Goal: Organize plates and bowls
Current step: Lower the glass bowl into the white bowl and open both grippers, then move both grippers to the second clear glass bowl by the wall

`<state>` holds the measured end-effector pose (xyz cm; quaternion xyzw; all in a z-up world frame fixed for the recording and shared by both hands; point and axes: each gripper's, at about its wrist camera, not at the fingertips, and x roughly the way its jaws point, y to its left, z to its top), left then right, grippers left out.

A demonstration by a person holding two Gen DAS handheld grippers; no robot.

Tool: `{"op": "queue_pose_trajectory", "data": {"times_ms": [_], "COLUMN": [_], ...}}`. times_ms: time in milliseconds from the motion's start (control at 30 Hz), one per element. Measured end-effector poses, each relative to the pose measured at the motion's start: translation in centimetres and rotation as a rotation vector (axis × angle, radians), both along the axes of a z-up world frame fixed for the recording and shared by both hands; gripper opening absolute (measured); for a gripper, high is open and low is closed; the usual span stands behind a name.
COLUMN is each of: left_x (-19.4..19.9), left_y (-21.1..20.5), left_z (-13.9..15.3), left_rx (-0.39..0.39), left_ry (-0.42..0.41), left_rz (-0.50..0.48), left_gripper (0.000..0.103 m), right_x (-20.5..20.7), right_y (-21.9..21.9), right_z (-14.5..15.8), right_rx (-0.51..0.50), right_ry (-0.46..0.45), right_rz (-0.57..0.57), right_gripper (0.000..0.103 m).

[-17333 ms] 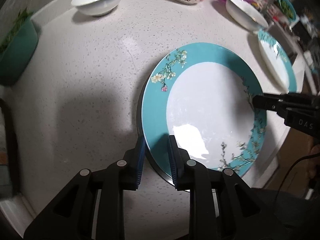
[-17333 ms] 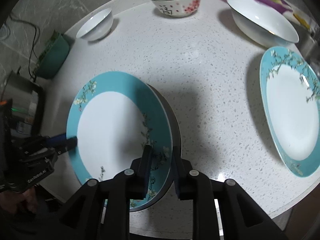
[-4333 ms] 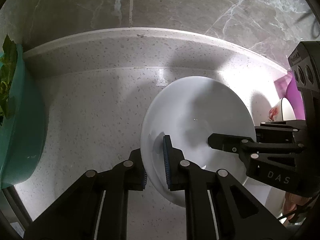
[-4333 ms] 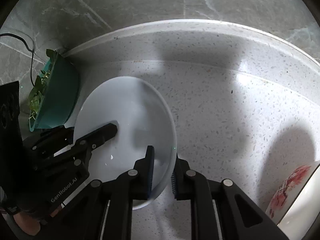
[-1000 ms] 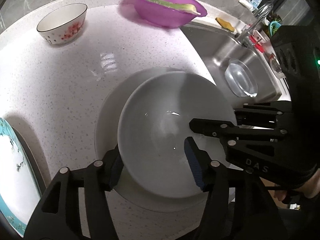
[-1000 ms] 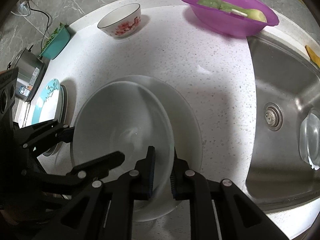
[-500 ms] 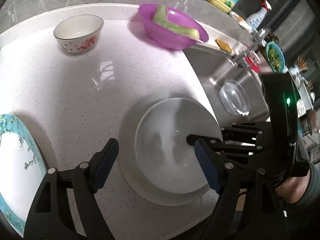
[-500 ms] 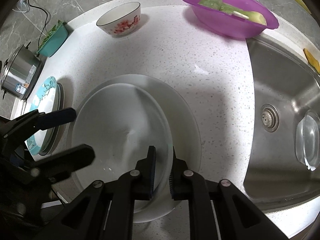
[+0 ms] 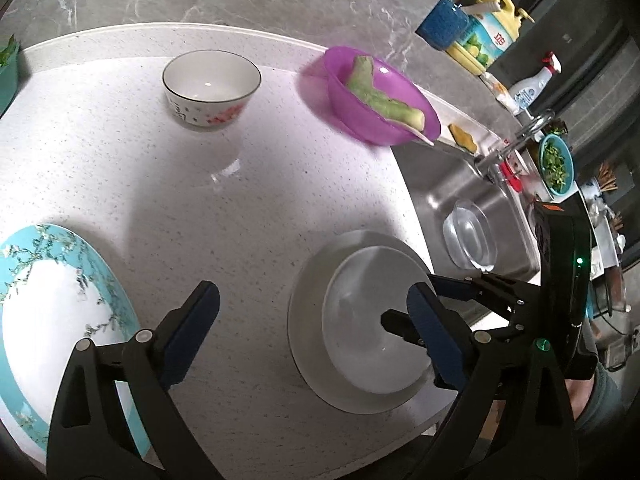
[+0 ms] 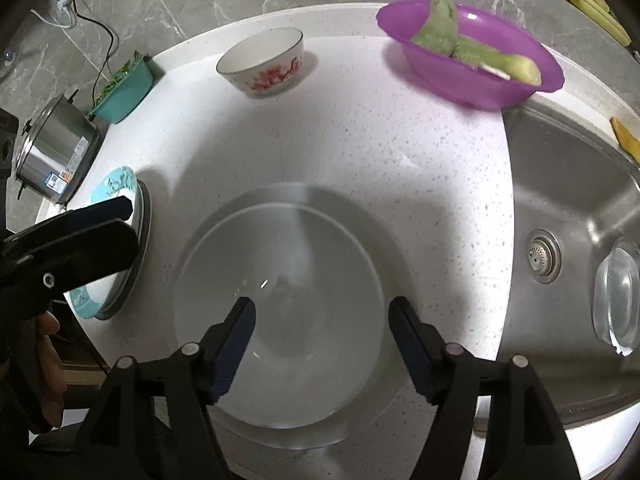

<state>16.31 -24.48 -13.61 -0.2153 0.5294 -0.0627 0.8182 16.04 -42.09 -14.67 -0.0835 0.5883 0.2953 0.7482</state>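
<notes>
A plain white bowl sits nested inside a wider white bowl near the counter's front edge, beside the sink. My right gripper is open, its fingers spread over the nested bowl without touching it. My left gripper is open and raised above the counter, left of the bowls. A stack of teal floral plates lies at the left. A small bowl with red flowers stands at the back.
A purple bowl with green vegetable pieces sits at the sink's back corner. The steel sink holds a clear glass dish. A steel pot and a teal basket of greens stand far left.
Both grippers let go of the white bowl, which now rests inside the wider bowl. My left gripper opened first and drew back and up; my right gripper opened last.
</notes>
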Motion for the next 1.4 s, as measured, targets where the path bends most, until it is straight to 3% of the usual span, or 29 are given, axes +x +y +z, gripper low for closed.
{"op": "queue_pose_trajectory", "data": {"times_ms": [167, 267, 400, 467, 567, 700, 800, 967, 1167, 1400], "left_x": [0.6, 1.1, 3.0, 4.6, 7.5, 11.9, 15.6, 20.4, 23.7, 25.2], "left_y": [1.3, 2.5, 4.5, 6.1, 9.0, 12.9, 15.8, 18.2, 19.3, 19.8], "left_z": [1.5, 2.9, 5.2, 6.2, 7.4, 7.2, 5.5, 1.8, -2.6, -6.5], "left_rx": [-0.007, 0.016, 0.097, 0.155, 0.206, 0.266, 0.275, 0.267, 0.272, 0.277], "left_ry": [-0.018, -0.038, -0.070, -0.075, -0.067, -0.019, 0.044, 0.107, 0.142, 0.168], "left_rz": [0.015, 0.011, -0.037, -0.054, -0.061, -0.037, -0.020, -0.067, -0.146, -0.174], "left_gripper": [0.096, 0.103, 0.103, 0.103, 0.103, 0.103, 0.103, 0.103, 0.103, 0.101], "right_x": [0.2, 0.8, 2.5, 3.9, 5.5, 8.8, 11.2, 15.0, 17.7, 19.4], "right_y": [-0.4, -1.4, -2.6, -2.5, -1.2, 3.5, 7.1, 12.3, 15.8, 17.8], "right_z": [1.4, 3.1, 6.3, 8.4, 10.4, 11.9, 11.2, 7.9, 3.3, -0.2], "right_rx": [0.025, 0.084, 0.220, 0.281, 0.333, 0.328, 0.263, 0.197, 0.097, 0.018], "right_ry": [-0.002, -0.004, -0.022, -0.052, -0.079, -0.092, -0.069, -0.004, 0.056, 0.090], "right_rz": [-0.007, -0.021, -0.059, -0.081, -0.081, -0.064, -0.083, -0.102, -0.135, -0.138], "right_gripper": [0.079, 0.084, 0.087, 0.100, 0.103, 0.103, 0.103, 0.093, 0.091, 0.086]}}
